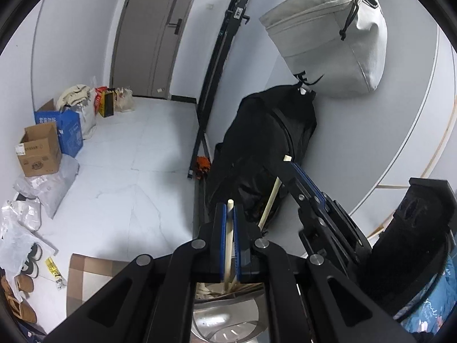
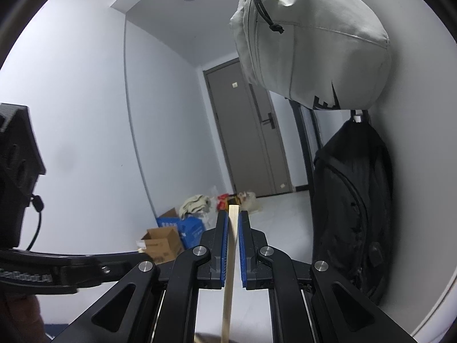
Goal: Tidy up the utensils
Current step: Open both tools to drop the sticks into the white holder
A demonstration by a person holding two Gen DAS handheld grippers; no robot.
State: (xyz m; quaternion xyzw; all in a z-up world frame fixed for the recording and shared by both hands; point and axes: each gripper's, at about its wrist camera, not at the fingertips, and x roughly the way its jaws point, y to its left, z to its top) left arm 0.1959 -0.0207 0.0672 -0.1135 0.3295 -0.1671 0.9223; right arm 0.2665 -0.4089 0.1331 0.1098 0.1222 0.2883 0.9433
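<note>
The left claw [image 1: 230,217] is pinched tight on a pale wooden chopstick [image 1: 229,240]. The stick stands almost straight up between the blue pads, and its tip pokes out just above them. Its lower end goes down behind the claw, toward more wooden sticks [image 1: 237,284] bunched just below. Under those sits a shiny metal holder with slots [image 1: 228,325]. The right claw [image 2: 232,223] is pinched tight on a second chopstick [image 2: 230,257], which runs up between its blue pads and ends at their tips. In the left camera's view the right claw [image 1: 288,161] shows off to the right and higher up, with its stick slanting down from it. A black backpack [image 1: 268,143] hangs on the wall just behind both claws. A light grey bag [image 1: 328,37] hangs above it. Far off to the left of the claws, on the white tiled floor [image 1: 128,171], are a brown cardboard box [image 1: 38,151], a blue box [image 1: 67,128] and some plastic bags. A grey door [image 1: 154,31] is far behind.
</note>
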